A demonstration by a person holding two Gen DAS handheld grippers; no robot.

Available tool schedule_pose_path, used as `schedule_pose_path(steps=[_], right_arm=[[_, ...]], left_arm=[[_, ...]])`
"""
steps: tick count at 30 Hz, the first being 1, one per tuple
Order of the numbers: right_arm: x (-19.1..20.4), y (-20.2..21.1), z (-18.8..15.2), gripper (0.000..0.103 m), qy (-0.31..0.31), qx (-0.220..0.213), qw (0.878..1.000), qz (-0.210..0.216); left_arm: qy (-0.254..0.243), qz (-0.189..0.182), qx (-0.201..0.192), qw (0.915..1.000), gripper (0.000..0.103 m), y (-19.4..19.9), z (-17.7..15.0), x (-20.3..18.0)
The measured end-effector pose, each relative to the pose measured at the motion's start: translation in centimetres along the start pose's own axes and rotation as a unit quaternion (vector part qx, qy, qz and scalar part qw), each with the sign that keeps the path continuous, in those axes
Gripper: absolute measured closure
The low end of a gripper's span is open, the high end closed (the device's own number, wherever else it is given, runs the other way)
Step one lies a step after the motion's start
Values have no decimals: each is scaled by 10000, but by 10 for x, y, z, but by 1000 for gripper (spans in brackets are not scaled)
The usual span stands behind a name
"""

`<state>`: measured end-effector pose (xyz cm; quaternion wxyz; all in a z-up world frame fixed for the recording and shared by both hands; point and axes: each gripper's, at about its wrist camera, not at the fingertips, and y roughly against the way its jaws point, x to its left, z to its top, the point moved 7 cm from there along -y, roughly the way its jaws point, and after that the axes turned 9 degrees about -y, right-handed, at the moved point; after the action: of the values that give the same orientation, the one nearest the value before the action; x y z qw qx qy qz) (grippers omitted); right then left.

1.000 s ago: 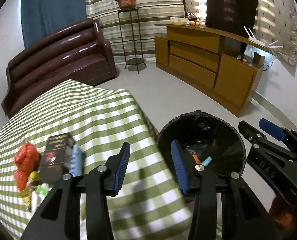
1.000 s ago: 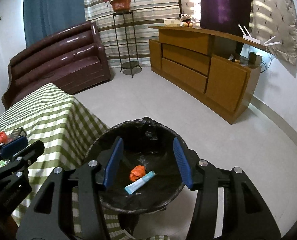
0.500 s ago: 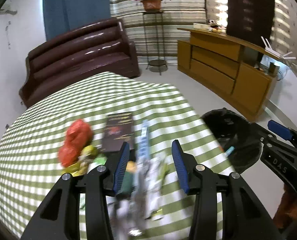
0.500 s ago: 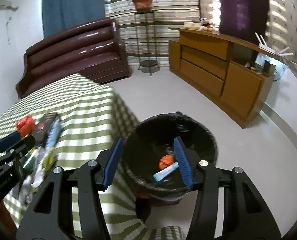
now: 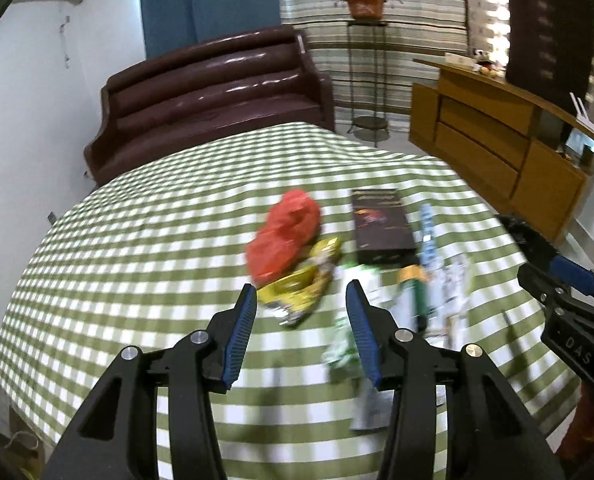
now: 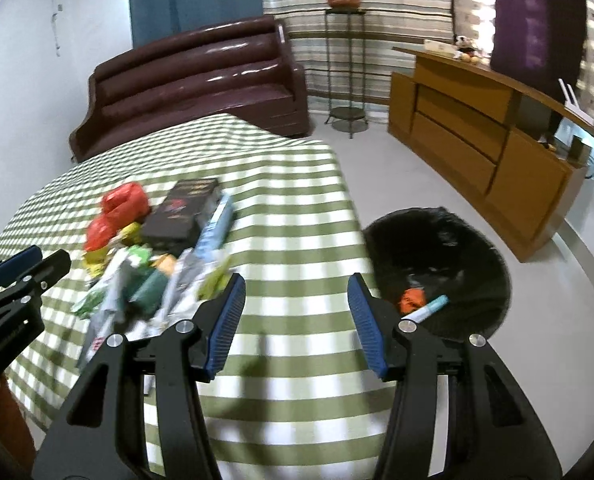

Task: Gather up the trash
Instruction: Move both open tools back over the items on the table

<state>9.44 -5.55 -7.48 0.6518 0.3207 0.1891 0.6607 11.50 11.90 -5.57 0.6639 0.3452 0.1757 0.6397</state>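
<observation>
A pile of trash lies on the green-checked table (image 5: 137, 260): a red crumpled bag (image 5: 285, 234), a yellow wrapper (image 5: 301, 280), a dark flat box (image 5: 381, 224), a blue-white tube (image 5: 428, 232) and pale wrappers (image 5: 349, 340). My left gripper (image 5: 301, 320) is open and empty just above the yellow wrapper. My right gripper (image 6: 295, 314) is open and empty over the table's right part. The pile (image 6: 153, 264) lies to its left. The black-lined bin (image 6: 441, 268) stands on the floor to the right and holds an orange scrap (image 6: 412, 298) and a tube (image 6: 431, 308).
A dark brown sofa (image 5: 213, 100) stands behind the table. A wooden sideboard (image 5: 493, 148) runs along the right wall. A plant stand (image 5: 367, 80) is at the back. The right gripper shows at the left view's right edge (image 5: 569, 304).
Both grippers swung left from the bin toward the table. The left one now hangs over the trash pile; the right one left the bin and is over the table edge. Both stayed open.
</observation>
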Motion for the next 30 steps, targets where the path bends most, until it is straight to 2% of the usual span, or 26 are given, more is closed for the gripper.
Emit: schedule_pose_path(steps=[11, 20, 28, 30], right_arm=[[50, -16, -21, 51, 324, 279, 9991, 67], [41, -20, -22, 51, 363, 296, 9983, -352], [45, -29, -26, 51, 438, 381, 9977, -350], [42, -32, -26, 55, 388, 406, 9978, -366]], left_arm=[[307, 150, 180, 9993, 54, -8, -29, 43], [424, 65, 230, 9988, 54, -11, -40, 57], [430, -31, 237, 9988, 53, -12, -39, 54], [419, -56, 237, 9988, 53, -12, -38, 52]])
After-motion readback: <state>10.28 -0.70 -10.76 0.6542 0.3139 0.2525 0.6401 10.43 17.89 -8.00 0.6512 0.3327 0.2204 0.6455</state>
